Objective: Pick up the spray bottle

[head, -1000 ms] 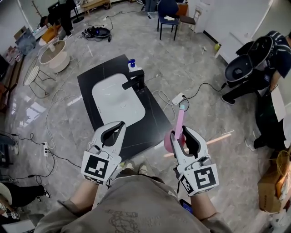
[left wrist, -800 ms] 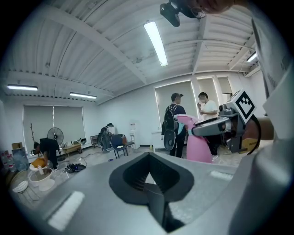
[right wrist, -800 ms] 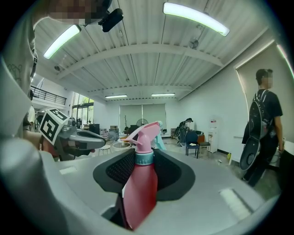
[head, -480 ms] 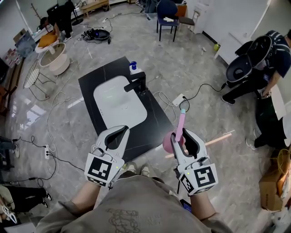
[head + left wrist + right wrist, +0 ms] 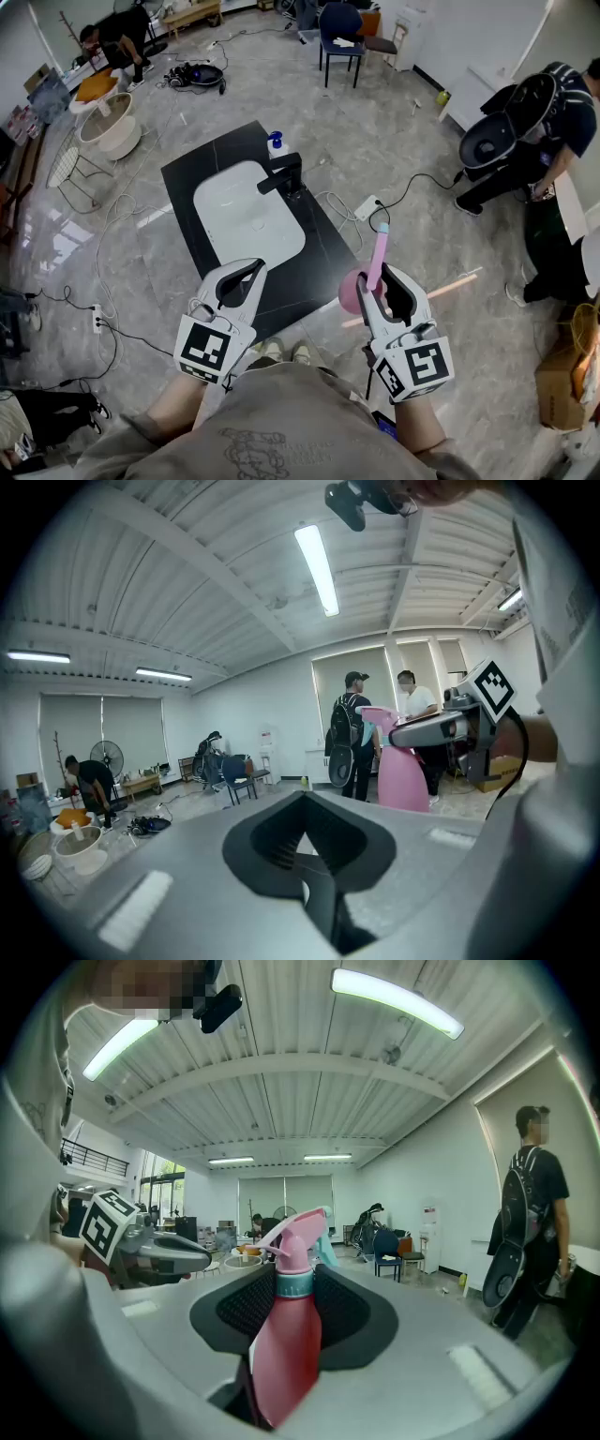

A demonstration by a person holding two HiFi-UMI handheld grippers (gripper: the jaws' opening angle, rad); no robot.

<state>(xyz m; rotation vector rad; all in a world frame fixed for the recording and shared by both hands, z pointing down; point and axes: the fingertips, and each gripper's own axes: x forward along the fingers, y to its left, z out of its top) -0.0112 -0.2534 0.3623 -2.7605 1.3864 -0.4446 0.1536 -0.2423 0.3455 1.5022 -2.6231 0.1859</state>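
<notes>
The right gripper has its jaws partway closed on the pink spray bottle, just under the teal collar, probably so the wider head cannot slip through (lifted clear of the floor, I judge). The left gripper hovers alongside, jaws together on nothing, not needed.

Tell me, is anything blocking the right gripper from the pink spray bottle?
Nothing visible does. The right gripper is shut on the pink spray bottle, with its pads pressing straight on the bottle's sides.

White basin in a black slab, black faucet at its rim, blue chair beyond
</notes>
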